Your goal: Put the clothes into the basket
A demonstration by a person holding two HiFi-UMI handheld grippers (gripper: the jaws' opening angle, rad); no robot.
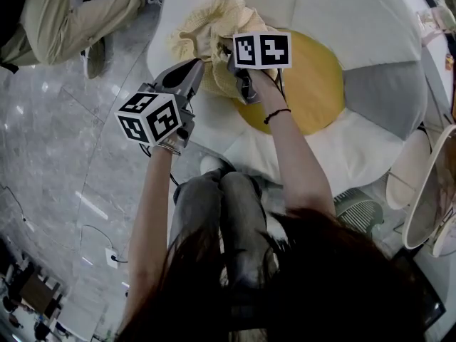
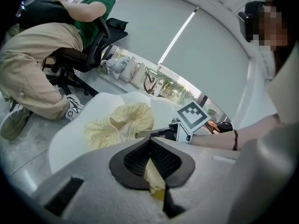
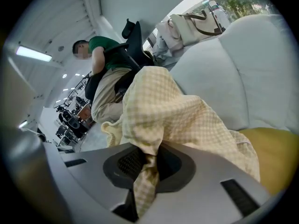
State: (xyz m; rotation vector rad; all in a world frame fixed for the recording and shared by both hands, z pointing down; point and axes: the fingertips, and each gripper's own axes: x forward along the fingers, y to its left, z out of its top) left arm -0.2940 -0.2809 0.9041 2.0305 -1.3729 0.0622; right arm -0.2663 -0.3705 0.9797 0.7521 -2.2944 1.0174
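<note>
slippage worried us: the right gripper pinched only a thin fold of the yellow garment on the flower cushion, while the left gripper was pressed together beside it; a quick lift could pull the fold free.

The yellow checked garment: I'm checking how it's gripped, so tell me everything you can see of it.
The garment is pale yellow with a fine check, thin cloth with a ruffled edge. It lies crumpled in a heap on the white flower-shaped cushion, reaching its yellow centre. The left gripper and the right gripper are each shut on a fold of it, with a strip of cloth pinched between the jaws.
</note>
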